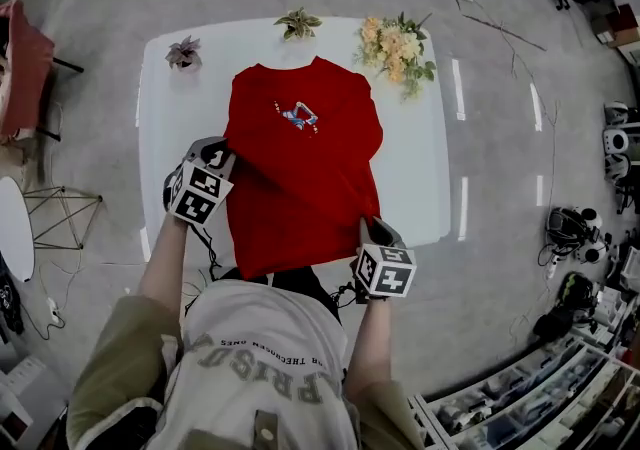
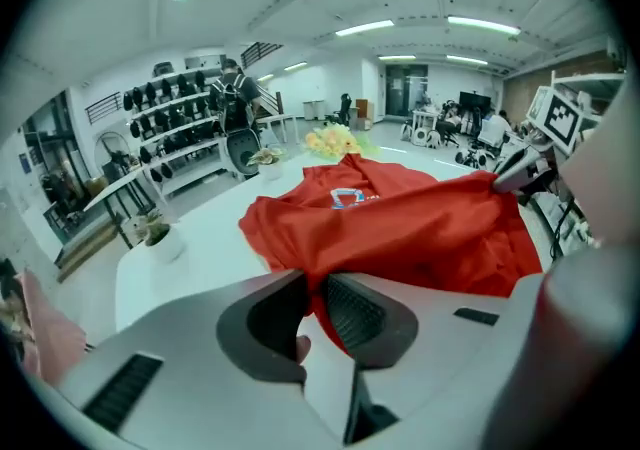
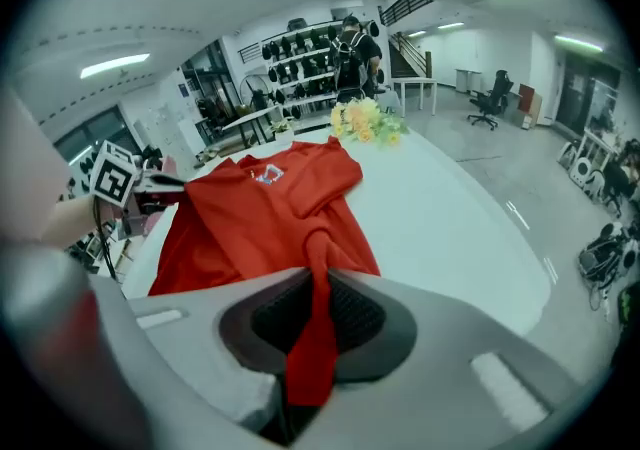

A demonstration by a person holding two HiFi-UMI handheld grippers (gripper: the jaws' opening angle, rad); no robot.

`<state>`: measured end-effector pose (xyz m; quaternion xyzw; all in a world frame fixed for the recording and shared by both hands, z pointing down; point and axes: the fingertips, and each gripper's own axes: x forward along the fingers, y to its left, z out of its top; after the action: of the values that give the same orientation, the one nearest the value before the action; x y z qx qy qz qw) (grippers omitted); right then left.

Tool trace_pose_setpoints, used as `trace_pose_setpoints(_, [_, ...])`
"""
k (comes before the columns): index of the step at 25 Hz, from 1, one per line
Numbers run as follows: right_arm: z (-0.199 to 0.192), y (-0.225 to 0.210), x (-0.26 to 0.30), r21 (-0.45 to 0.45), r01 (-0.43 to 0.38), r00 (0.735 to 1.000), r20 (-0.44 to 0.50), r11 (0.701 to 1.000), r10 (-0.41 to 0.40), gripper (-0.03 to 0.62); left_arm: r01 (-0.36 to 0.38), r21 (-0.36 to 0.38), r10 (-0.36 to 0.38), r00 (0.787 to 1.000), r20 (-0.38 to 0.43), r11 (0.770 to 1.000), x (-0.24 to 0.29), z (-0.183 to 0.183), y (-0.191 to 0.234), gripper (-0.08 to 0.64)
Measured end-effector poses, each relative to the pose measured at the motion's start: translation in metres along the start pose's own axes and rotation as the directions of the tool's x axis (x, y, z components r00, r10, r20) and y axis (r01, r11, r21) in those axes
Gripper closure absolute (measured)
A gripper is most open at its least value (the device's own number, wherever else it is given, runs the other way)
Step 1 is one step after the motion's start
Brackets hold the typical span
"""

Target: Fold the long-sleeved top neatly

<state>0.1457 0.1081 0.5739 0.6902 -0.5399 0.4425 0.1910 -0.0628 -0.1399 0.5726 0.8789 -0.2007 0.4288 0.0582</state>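
Note:
A red long-sleeved top (image 1: 300, 168) with a small chest print lies on the white table (image 1: 415, 168), its sleeves folded in. My left gripper (image 1: 222, 160) is at its left edge, shut on the red fabric (image 2: 400, 238). At the lower right hem my right gripper (image 1: 372, 228) is shut on a bunched strip of the top (image 3: 315, 298) that runs between its jaws. Part of the hem hangs over the near table edge. The far gripper shows in each gripper view: the right one (image 2: 515, 173) and the left one (image 3: 160, 193).
Along the table's far edge stand a small potted plant (image 1: 184, 53), a second plant (image 1: 297, 23) and a bunch of yellow flowers (image 1: 397, 46). A red chair (image 1: 25, 63) stands at left. Cables and equipment lie on the floor at right.

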Motion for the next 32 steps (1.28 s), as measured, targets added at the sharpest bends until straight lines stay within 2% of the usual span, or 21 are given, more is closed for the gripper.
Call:
trace_pose_setpoints(2, [0.002,-0.004,-0.004,0.037,-0.014,1.0,0.004,0.999,0.014,0.549,0.002,-0.029,-0.003,1.0,-0.018,1.0,-0.009,-0.013,0.011,0.494])
trace_pose_setpoints(4, [-0.005,-0.012,0.002,0.058,-0.003,1.0,-0.024,0.998,0.005,0.548,0.038,-0.032,-0.041,0.995,-0.095,0.999,-0.004,-0.033,0.012,0.491])
trace_pose_setpoints(7, [-0.019,-0.017,0.016,-0.003,0.026,0.993,-0.117,1.0,-0.026,0.535,0.082,-0.038,-0.087,0.98,-0.178,0.996,0.009,-0.056,0.008,0.434])
trace_pose_setpoints(8, [-0.022,-0.015,0.017,-0.047,0.018,0.988,-0.152,0.999,-0.025,0.479,0.083,-0.043,-0.089,0.979,-0.185,0.996,0.008,-0.059,0.009,0.405])
trace_pose_setpoints(10, [-0.024,-0.011,0.013,-0.092,-0.032,0.982,-0.19,0.995,0.014,0.309,0.07,-0.058,-0.079,0.98,-0.185,0.996,-0.004,-0.062,0.014,0.314])
trace_pose_setpoints(11, [-0.022,-0.01,0.007,-0.084,-0.058,0.982,-0.183,0.995,0.042,0.254,0.07,-0.061,-0.08,0.98,-0.182,0.996,-0.015,-0.063,0.013,0.274])
trace_pose_setpoints(12, [-0.017,-0.011,0.0,-0.073,-0.076,0.985,-0.157,0.994,0.064,0.232,0.083,-0.057,-0.092,0.98,-0.179,0.995,-0.026,-0.064,0.007,0.261])
trace_pose_setpoints(15, [0.012,-0.01,-0.013,-0.087,-0.101,0.995,-0.019,0.991,0.099,0.235,0.187,-0.019,-0.188,0.968,-0.164,0.982,-0.056,-0.064,-0.043,0.259])
trace_pose_setpoints(17, [0.024,-0.005,-0.002,-0.105,-0.118,0.992,0.023,0.987,0.121,0.247,0.272,0.032,-0.266,0.955,-0.129,0.962,-0.065,-0.056,-0.09,0.259])
trace_pose_setpoints(18, [0.026,-0.004,0.008,-0.118,-0.118,0.993,0.015,0.986,0.121,0.291,0.312,0.063,-0.305,0.946,-0.109,0.948,-0.065,-0.051,-0.114,0.259])
trace_pose_setpoints(19, [0.025,-0.005,0.019,-0.138,-0.11,0.994,-0.006,0.984,0.11,0.364,0.354,0.1,-0.345,0.934,-0.092,0.93,-0.062,-0.047,-0.139,0.259])
trace_pose_setpoints(20, [0.022,-0.006,0.027,-0.164,-0.096,0.995,-0.032,0.982,0.092,0.398,0.392,0.145,-0.384,0.92,-0.084,0.908,-0.059,-0.042,-0.164,0.259])
trace_pose_setpoints(22, [0.019,-0.005,0.036,-0.201,-0.079,0.995,-0.073,0.976,0.066,0.519,0.445,0.246,-0.437,0.895,-0.092,0.861,-0.05,-0.037,-0.202,0.259])
trace_pose_setpoints(24, [0.022,-0.007,0.036,-0.18,-0.056,0.996,-0.075,0.982,0.043,0.538,0.477,0.301,-0.454,0.879,-0.147,0.826,-0.037,-0.043,-0.221,0.259])
trace_pose_setpoints(25, [0.024,-0.013,0.034,-0.143,-0.021,0.998,-0.066,0.99,0.012,0.538,0.496,0.299,-0.461,0.868,-0.184,0.815,-0.031,-0.05,-0.226,0.259])
trace_pose_setpoints(27, [0.023,-0.033,0.034,-0.075,0.086,0.993,-0.074,0.993,-0.092,0.538,0.523,0.258,-0.481,0.851,-0.213,0.812,-0.025,-0.062,-0.227,0.259])
trace_pose_setpoints(28, [0.019,-0.04,0.036,-0.084,0.132,0.986,-0.091,0.988,-0.14,0.538,0.527,0.229,-0.492,0.848,-0.195,0.818,-0.026,-0.064,-0.226,0.259])
trace_pose_setpoints(30, [0.016,-0.043,0.042,-0.169,0.173,0.977,-0.091,0.97,-0.191,0.537,0.526,0.195,-0.505,0.85,-0.147,0.828,-0.033,-0.061,-0.223,0.259])
trace_pose_setpoints(31, [0.019,-0.039,0.041,-0.212,0.174,0.979,-0.066,0.962,-0.192,0.532,0.519,0.196,-0.503,0.855,-0.127,0.832,-0.038,-0.06,-0.22,0.259])
trace_pose_setpoints(32, [0.024,-0.035,0.035,-0.236,0.168,0.983,-0.032,0.957,-0.18,0.501,0.509,0.202,-0.497,0.861,-0.11,0.837,-0.045,-0.058,-0.217,0.259])
